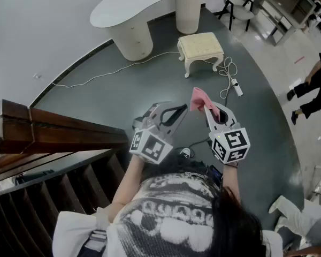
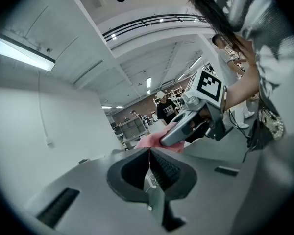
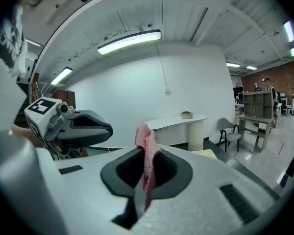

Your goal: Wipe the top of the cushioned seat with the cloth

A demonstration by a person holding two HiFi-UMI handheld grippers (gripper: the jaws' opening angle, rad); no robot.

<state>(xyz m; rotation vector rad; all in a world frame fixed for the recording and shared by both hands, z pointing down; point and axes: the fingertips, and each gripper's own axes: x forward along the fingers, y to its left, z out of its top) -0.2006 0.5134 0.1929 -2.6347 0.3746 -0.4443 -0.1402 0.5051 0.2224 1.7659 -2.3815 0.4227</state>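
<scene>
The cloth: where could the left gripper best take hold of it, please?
Probably the bunched end of the cloth that sticks out past the right gripper, approached from the left gripper side: the right jaws pinch it lower down, leaving that end free. The left jaws are shut and would need opening first.

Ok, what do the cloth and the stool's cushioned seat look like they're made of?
The cloth: pink, soft woven or terry fabric, matte. It droops limply from the right gripper and shows a nubby texture. The seat top: pale cream upholstery, probably fabric or vinyl over padding, with a faint dimpled pattern and no clear shine. The stool frame: white, perhaps painted wood, but too small to be sure.
</scene>
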